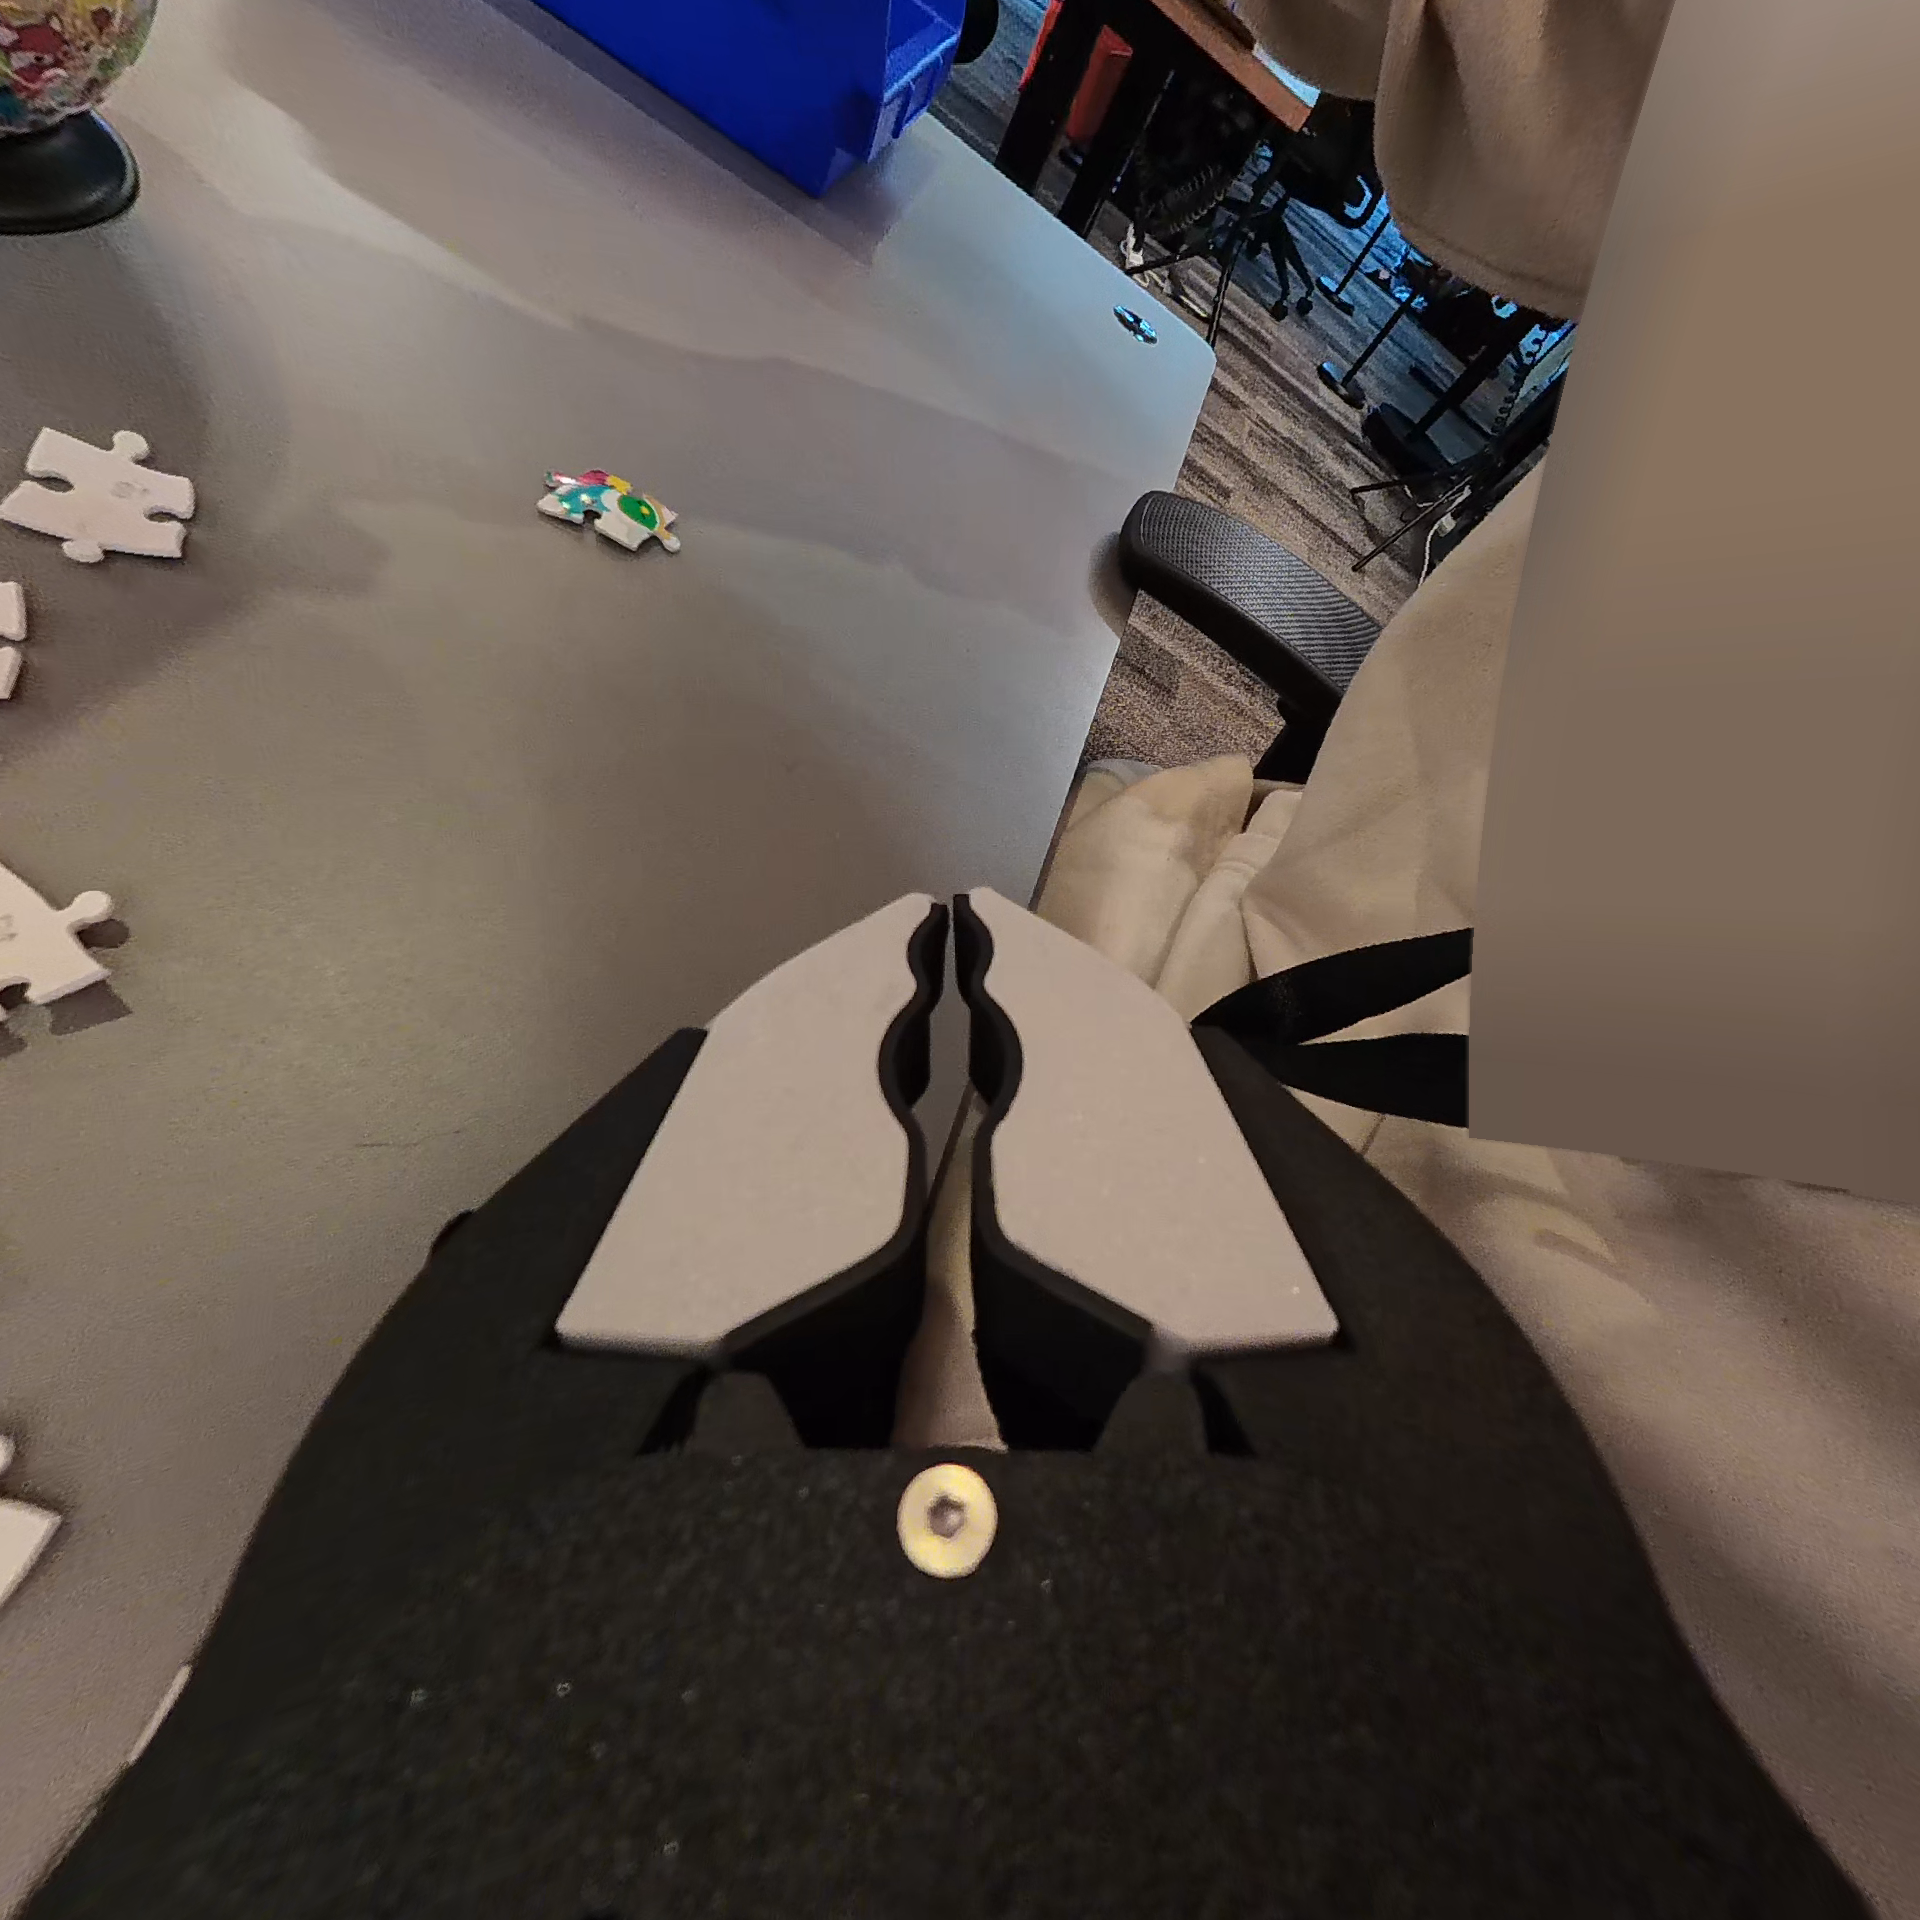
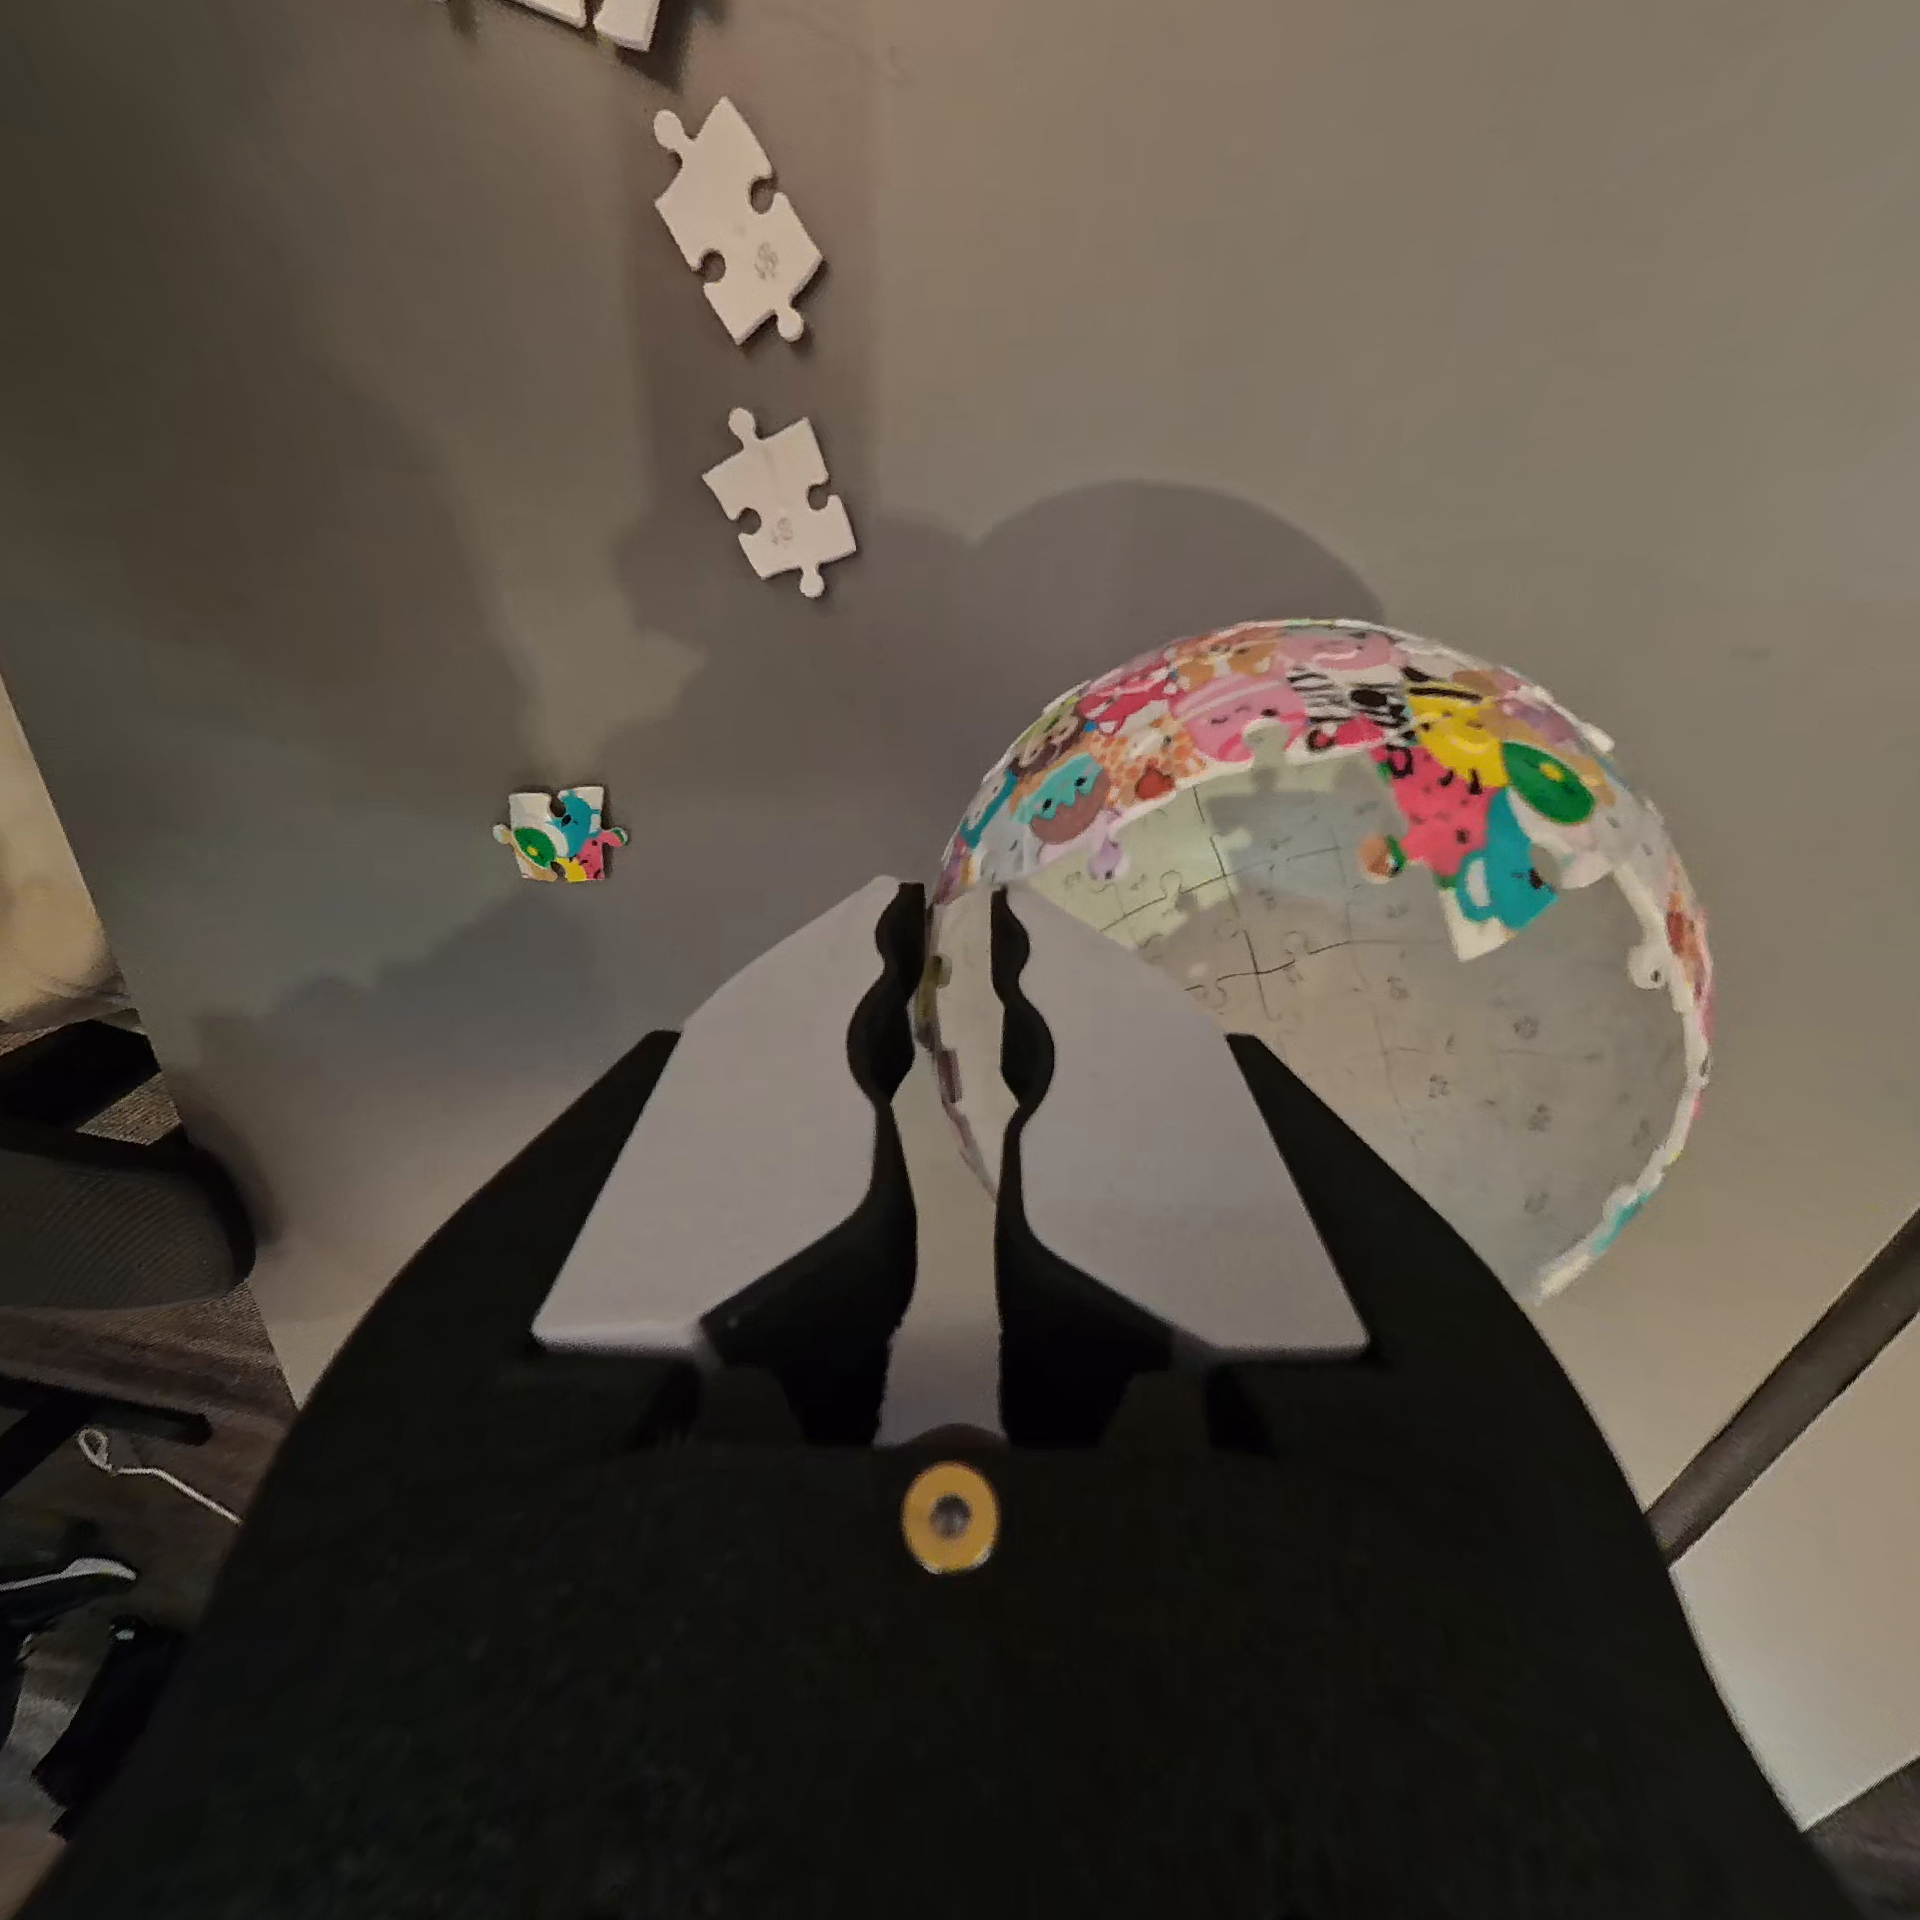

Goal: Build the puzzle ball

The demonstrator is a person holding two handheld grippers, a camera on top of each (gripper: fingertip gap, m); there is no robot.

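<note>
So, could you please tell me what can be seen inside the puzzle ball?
Through the gap in the ball only the pale backs of its joined pieces show; no loose piece is visible inside. The right tongs cover the lower left part.

Grey table (image 1: 520,831) bears loose puzzle pieces (image 1: 608,509) and a blue bin (image 1: 790,73).

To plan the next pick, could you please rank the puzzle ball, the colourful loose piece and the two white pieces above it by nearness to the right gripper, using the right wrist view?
1. Puzzle ball: its rim sits between the right gripper fingers.
2. Colourful piece: to the left on the table.
3. Lower white piece: ahead, upper centre.
4. Upper white piece: farther up.
</note>
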